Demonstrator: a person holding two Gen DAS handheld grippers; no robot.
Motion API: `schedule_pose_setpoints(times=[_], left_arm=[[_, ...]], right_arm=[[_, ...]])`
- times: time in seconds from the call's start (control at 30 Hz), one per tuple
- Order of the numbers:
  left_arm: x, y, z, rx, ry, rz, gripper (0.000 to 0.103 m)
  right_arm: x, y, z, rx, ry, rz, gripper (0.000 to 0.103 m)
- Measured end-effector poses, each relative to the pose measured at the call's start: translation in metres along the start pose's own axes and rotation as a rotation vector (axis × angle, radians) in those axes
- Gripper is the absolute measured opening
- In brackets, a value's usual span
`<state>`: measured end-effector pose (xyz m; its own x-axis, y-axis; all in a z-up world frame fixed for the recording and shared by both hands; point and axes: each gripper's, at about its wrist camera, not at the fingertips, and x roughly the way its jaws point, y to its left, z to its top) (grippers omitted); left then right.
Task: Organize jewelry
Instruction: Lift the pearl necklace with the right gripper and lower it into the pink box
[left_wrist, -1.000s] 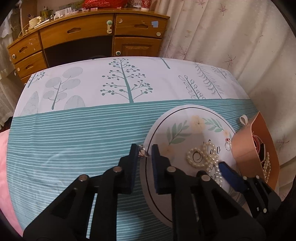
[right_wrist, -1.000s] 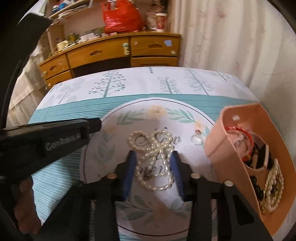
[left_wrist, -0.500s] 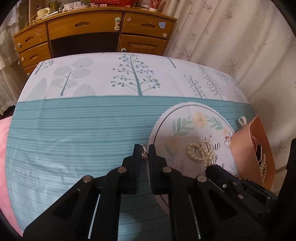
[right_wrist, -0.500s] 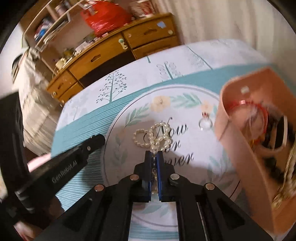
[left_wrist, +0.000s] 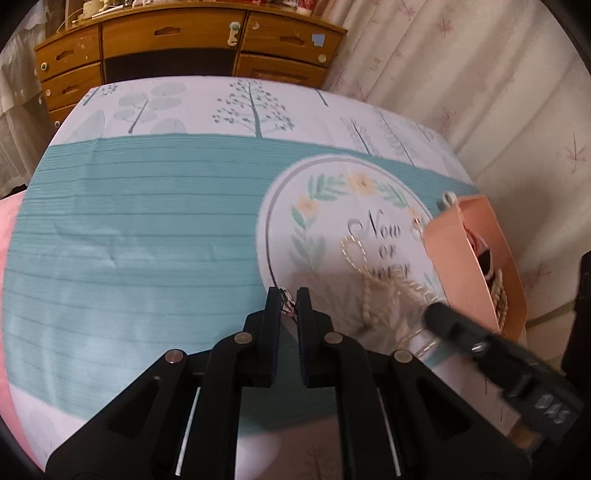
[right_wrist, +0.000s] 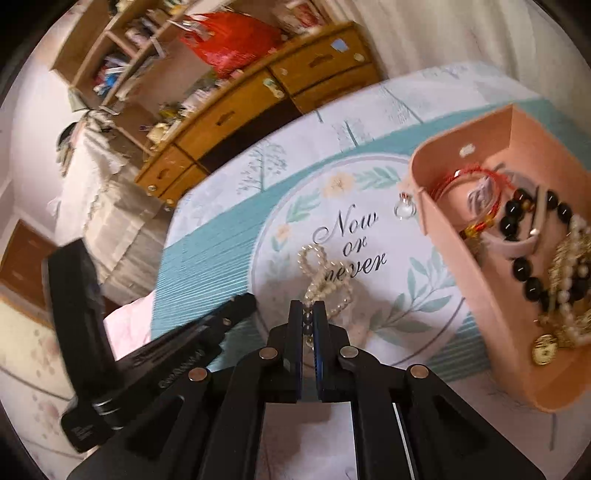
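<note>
My left gripper (left_wrist: 289, 301) is shut on a small ring (left_wrist: 289, 307) with a reddish stone, held above the left edge of the round white mat (left_wrist: 325, 236). My right gripper (right_wrist: 308, 314) is shut on a pearl necklace (right_wrist: 322, 275) and lifts one end while the rest trails on the mat (right_wrist: 351, 295). The necklace shows blurred in the left wrist view (left_wrist: 373, 284). A pink box (right_wrist: 476, 266) at the right holds red, black-bead, pearl and gold jewelry. A clear ring (right_wrist: 405, 206) lies on the mat beside the box.
The mat lies on a teal and white tree-print cloth (left_wrist: 140, 236). A wooden dresser (left_wrist: 184, 44) stands behind the table and a curtain (left_wrist: 498, 92) hangs at the right. The pink box also shows in the left wrist view (left_wrist: 458, 258).
The right gripper has closed on the pearl necklace and raised it, tilting toward the box. The left gripper has closed on the small ring and lifted it.
</note>
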<state>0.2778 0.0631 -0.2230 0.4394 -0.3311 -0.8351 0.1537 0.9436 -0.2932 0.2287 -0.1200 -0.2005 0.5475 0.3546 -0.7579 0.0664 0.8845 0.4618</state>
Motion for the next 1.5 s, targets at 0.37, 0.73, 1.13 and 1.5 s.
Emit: schedule_pose_setpoints(times=[0.37, 0.73, 1.13, 1.5], left_arm=[[-0.047, -0.055, -0.023, 0.047, -0.083, -0.017, 0.006], [-0.085, -0.130, -0.041, 0.069, -0.110, -0.019, 0.006], [-0.109, -0.197, -0.035, 0.082, -0.171, -0.067, 0.006], [-0.068, -0.215, -0.025, 0.074, -0.253, -0.086, 0.006]], right_arm=[[-0.097, -0.006, 0.002, -0.186, -0.106, 0.176, 0.003], [-0.200, -0.007, 0.025, -0.366, -0.190, 0.246, 0.004], [-0.296, -0.026, 0.056, -0.417, -0.260, 0.275, 0.004], [-0.318, -0.046, 0.081, -0.418, -0.249, 0.252, 0.004]])
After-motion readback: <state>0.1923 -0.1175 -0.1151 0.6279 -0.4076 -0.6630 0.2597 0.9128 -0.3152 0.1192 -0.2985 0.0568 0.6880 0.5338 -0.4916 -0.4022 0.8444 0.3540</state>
